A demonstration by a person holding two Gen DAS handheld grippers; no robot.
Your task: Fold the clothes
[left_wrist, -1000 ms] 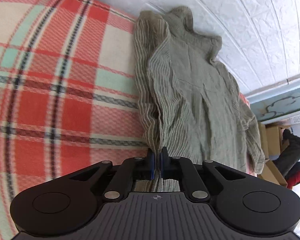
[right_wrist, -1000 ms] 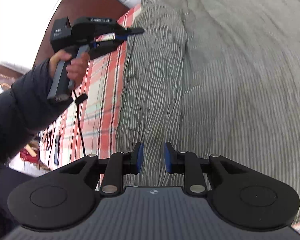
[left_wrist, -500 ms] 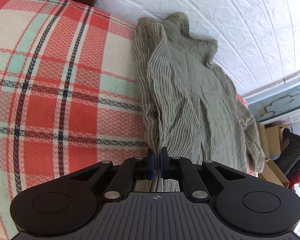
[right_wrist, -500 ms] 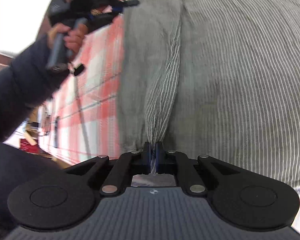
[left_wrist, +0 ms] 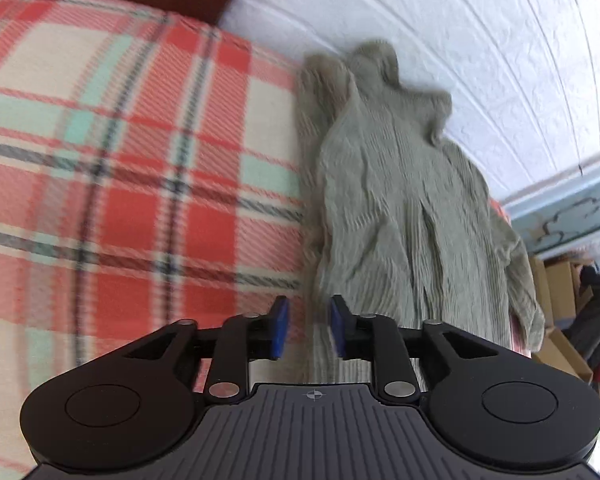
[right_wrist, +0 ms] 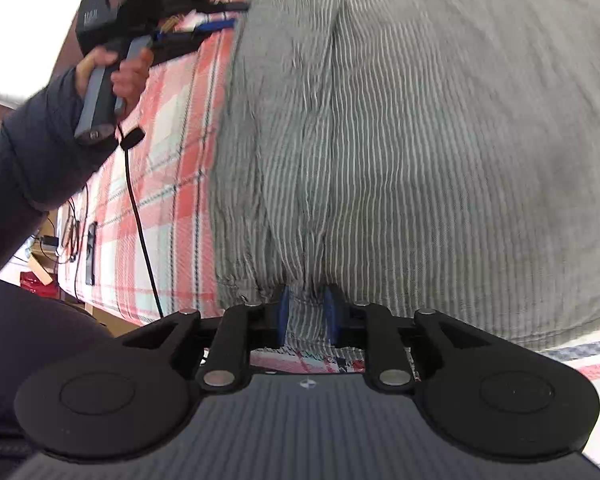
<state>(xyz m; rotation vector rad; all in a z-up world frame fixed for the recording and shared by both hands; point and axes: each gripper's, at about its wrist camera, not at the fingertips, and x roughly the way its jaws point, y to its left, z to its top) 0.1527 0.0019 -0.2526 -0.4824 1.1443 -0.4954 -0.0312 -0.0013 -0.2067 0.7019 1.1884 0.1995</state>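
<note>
Black tongs (left_wrist: 309, 330), blue pads (right_wrist: 285, 312); dark padded sleeve (right_wrist: 40, 152).

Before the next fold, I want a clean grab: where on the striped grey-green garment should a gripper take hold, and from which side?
Probably the long edge of the striped garment that runs along the bare plaid blanket, coming in from that blanket side. There the cloth ends in a raised, bunched fold with open space beside it. Both the left gripper and the right gripper are opening with cloth between their pads.

A grey-green garment (left_wrist: 396, 208) with thin white stripes lies on a red, cream and mint plaid blanket (left_wrist: 120, 184).
</note>
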